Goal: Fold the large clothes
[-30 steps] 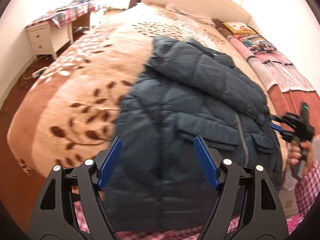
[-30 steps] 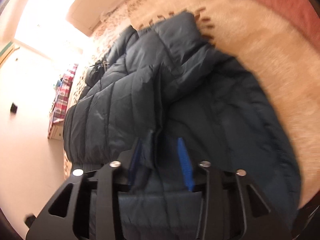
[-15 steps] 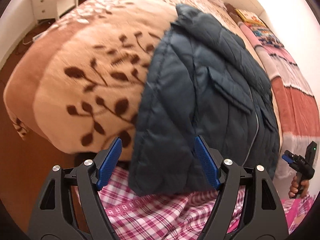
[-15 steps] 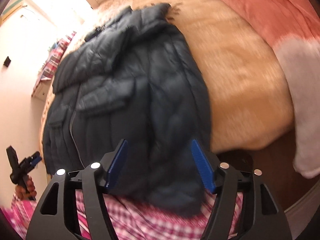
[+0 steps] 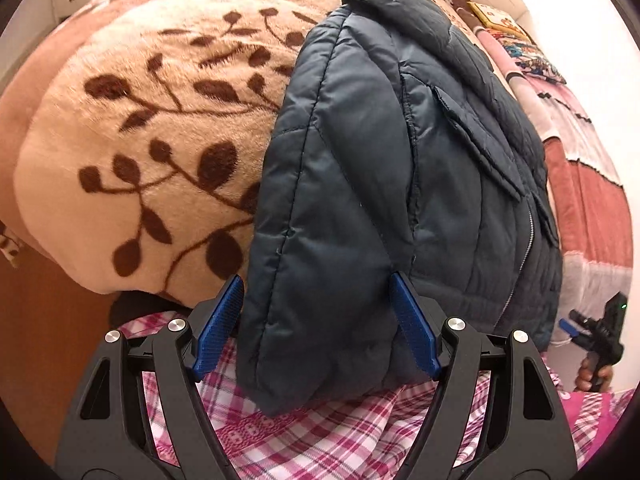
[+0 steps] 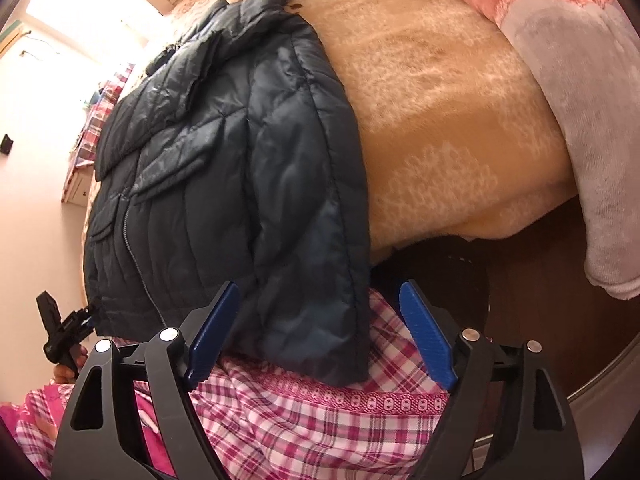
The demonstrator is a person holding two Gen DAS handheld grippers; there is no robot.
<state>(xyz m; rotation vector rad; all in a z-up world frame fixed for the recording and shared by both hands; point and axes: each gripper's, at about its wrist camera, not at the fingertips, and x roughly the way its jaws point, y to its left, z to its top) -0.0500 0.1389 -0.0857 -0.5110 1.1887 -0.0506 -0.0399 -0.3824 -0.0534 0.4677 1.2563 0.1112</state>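
A dark blue quilted jacket (image 5: pixel 380 160) lies front up on the bed, zipped, with its hem hanging over the near edge. My left gripper (image 5: pixel 316 324) is open around the hem's left corner, its blue pads on either side of the padding without squeezing it. My right gripper (image 6: pixel 320 336) is at the hem's right corner of the jacket (image 6: pixel 240 180). Its jaws are opening; the corner sits by the left pad and the right pad is free. Each gripper also shows small in the other's view: right gripper (image 5: pixel 596 336), left gripper (image 6: pixel 64 332).
A beige leaf-patterned blanket (image 5: pixel 140 140) covers the bed. A pink-and-white blanket (image 6: pixel 580 100) hangs off its right side. A person's pink plaid garment (image 5: pixel 340 432) fills the near foreground. Brown floor (image 5: pixel 40 340) lies at the left, with cushions (image 5: pixel 504 24) near the headboard.
The right gripper let go of the jacket fold it was pinching, widened, and swung to the hem's right corner. The left gripper sank toward the hem's left corner.
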